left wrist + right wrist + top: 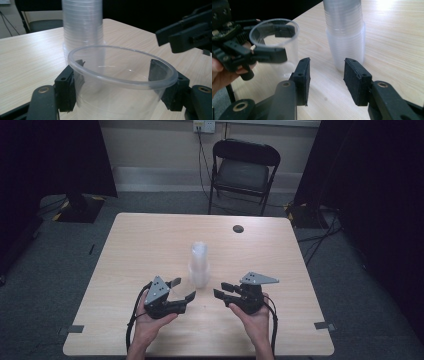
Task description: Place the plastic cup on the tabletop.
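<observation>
Left gripper [183, 289], high view: sits at about 7 o'clock from the stack of clear cups [199, 265], near the table's front edge. In the left gripper view its 2 black jaws stand partly apart and clamp a single clear cup [120, 82] from both sides just under the rim; both pads press flat on the cup wall. The cup is upright, mouth up, empty. Whether its base rests on the table [150, 245] or hangs clear, I cannot tell.

Right gripper view confirms it: the single clear cup [274, 41] is held in the left gripper [280, 40] at 10 o'clock in that frame, just beside the stack of clear cups [344, 37] and apart from it.

Right gripper [222, 289], high view: at about 5 o'clock from the stack, jaws pointing toward the left gripper. In the right gripper view the right gripper [327, 75] has its 2 pads well apart, with bare table between them and nothing gripped. The stack stands beyond the gap, at 12 o'clock, not touched by either pad.

Stack: upright, near the table's centre, cups nested mouth down, the lower ones sitting wider than those above.

Each gripper is held in 1 hand, forearms entering from 6 o'clock. A black folding chair [244, 170] stands past the table's far edge at 12 o'clock.
</observation>
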Available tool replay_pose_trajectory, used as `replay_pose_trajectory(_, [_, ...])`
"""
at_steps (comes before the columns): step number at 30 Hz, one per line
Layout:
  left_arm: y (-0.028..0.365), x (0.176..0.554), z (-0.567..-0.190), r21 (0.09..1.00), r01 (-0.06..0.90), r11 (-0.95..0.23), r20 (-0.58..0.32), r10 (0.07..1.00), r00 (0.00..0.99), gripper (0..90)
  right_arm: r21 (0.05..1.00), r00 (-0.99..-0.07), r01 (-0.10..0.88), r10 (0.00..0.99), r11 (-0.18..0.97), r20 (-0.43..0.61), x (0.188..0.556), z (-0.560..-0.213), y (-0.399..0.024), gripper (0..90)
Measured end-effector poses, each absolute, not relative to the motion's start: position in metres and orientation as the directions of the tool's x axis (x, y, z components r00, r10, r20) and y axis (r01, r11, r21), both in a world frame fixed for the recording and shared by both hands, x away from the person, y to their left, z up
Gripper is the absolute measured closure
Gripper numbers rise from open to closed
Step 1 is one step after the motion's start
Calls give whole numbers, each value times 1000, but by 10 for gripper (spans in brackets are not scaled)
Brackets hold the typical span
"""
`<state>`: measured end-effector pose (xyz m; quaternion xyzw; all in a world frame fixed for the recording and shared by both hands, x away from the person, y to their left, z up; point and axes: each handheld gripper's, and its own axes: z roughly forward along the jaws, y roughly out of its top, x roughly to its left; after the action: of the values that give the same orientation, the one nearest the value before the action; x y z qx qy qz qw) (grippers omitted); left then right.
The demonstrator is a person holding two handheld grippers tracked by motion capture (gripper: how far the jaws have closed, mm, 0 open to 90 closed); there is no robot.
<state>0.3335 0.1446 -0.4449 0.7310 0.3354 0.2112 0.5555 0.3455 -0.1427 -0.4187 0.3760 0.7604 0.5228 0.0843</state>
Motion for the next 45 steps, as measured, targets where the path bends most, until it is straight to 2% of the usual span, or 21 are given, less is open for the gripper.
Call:
replay_pose_trajectory(23, [172,360,-420,962,258,-92,-82,803,590,293,844,-656,519,696,136,291,333,-440,-163,548])
replay_pose_trajectory(32, [179,377,-415,956,286,-71,-109,818,565,295,840,-639,529,708,119,302,330,-447,-172,542])
replay_pose_trajectory(40, [181,394,-415,963,258,-78,-73,846,529,294,839,-643,531,701,117,308,328,-450,-174,542])
replay_pose_trajectory(45, [183,406,-416,963,264,-60,-84,861,502,294,840,-645,529,699,118,308,327,-452,-175,539])
